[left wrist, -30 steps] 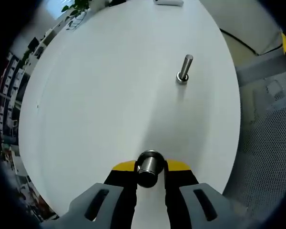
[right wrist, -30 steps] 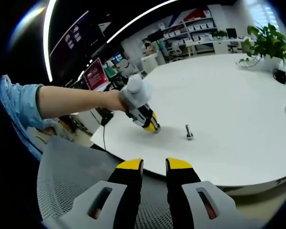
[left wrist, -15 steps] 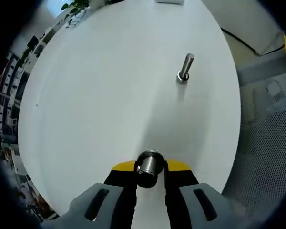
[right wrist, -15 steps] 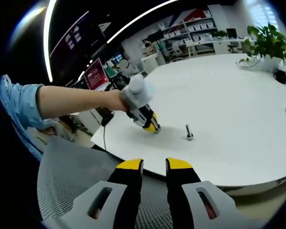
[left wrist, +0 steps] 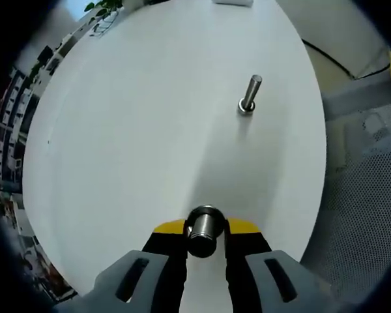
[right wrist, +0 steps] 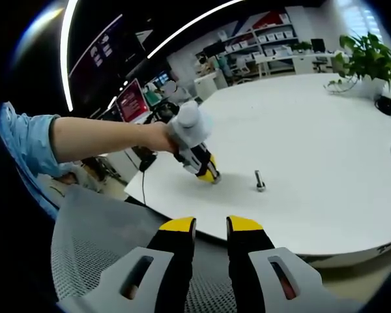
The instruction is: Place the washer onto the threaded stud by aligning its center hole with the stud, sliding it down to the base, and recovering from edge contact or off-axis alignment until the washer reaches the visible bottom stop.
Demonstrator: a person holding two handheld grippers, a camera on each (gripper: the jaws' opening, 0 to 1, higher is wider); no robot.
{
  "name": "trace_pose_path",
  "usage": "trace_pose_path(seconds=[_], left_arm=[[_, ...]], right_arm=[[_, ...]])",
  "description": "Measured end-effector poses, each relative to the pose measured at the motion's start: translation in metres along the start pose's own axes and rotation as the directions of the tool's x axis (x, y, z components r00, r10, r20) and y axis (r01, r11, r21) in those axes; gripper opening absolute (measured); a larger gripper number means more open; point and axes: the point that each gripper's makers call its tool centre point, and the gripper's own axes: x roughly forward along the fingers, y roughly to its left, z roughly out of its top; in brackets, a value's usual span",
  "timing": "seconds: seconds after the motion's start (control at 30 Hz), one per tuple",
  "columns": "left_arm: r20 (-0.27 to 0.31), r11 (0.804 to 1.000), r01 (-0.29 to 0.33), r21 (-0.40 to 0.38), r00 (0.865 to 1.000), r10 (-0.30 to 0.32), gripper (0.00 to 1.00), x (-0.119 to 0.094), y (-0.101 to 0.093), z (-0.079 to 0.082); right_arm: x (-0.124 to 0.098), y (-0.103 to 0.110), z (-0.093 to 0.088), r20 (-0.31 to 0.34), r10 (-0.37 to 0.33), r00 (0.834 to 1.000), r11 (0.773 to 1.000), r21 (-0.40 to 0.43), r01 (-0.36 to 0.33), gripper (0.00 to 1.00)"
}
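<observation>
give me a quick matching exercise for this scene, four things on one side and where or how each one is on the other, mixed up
Things:
1. washer
2. stud
3. right gripper
4. plant

Places or states:
A. upright on the white table
B. at the table's far edge
C. held in the left gripper
D. open, over a mesh chair

Pairs: 1-C, 2-A, 3-D, 4-B
</observation>
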Motion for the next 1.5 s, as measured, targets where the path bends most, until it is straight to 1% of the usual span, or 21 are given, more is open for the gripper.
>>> trace_pose_path(seconds=[0.1,0.2,0.4,0.67,0.77,0.8,0.83,0.87,0.9,1.03,1.2,1.3,1.5], left_arm=[[0.008,1.000,0.000,-0.031,1.000,0.000,0.20,0.000,0.002,0.001],[0.005,1.000,0.010,-0.002,1.000,-0.010,0.20,0.001,0.001,0.000],[-0.005,1.000,0.015,0.021,1.000,-0.015,0.20,0.001,0.000,-0.001],[-0.001,0.999,0.017,0.030,1.000,-0.017,0.20,0.001,0.000,0.001],[0.012,0.999,0.018,0.035,1.000,-0.018,0.24,0.000,-0.002,0.005],[0.012,0.999,0.019,0.036,1.000,-0.019,0.27,0.000,-0.003,0.005],[0.005,0.999,0.016,0.036,1.000,-0.016,0.28,0.001,-0.003,0.005],[-0.014,0.998,-0.001,0.057,1.000,0.002,0.27,0.001,0.000,0.002],[-0.011,0.996,-0.004,0.085,1.000,0.005,0.27,0.002,0.001,0.002],[-0.008,0.997,0.007,0.072,1.000,-0.006,0.27,0.004,-0.002,0.003],[-0.016,0.996,0.002,0.092,1.000,0.000,0.22,0.008,-0.001,0.003],[-0.015,0.994,-0.003,0.108,1.000,0.005,0.22,0.011,-0.002,0.004],[-0.019,0.994,-0.011,0.112,1.000,0.013,0.22,0.012,-0.004,0.004]], right_arm=[[0.000,0.000,0.000,0.001,0.001,1.000,1.000,-0.001,-0.001,0.22],[0.000,0.000,0.000,0.004,0.001,1.000,1.000,0.000,-0.001,0.22],[0.000,0.000,0.000,0.003,0.003,1.000,1.000,-0.001,-0.003,0.22],[0.000,0.001,0.000,0.004,0.004,1.000,1.000,-0.001,-0.004,0.22],[0.000,0.001,0.000,0.003,0.004,1.000,1.000,-0.001,-0.004,0.22],[0.000,0.001,0.000,0.002,0.004,1.000,1.000,-0.002,-0.004,0.22],[0.000,0.001,0.000,0.002,0.004,1.000,1.000,-0.002,-0.004,0.22],[0.000,0.000,0.000,0.003,0.004,1.000,1.000,-0.003,-0.004,0.22],[0.000,0.000,0.000,0.004,0.003,1.000,1.000,-0.003,-0.003,0.22],[0.000,0.000,0.000,0.004,0.003,1.000,1.000,-0.001,-0.003,0.22],[0.000,0.000,0.000,0.004,0.002,1.000,1.000,0.001,-0.002,0.22],[0.000,0.000,0.000,0.004,0.002,1.000,1.000,0.001,-0.002,0.22],[0.000,0.001,-0.001,-0.007,0.005,1.000,1.000,-0.004,-0.005,0.22]])
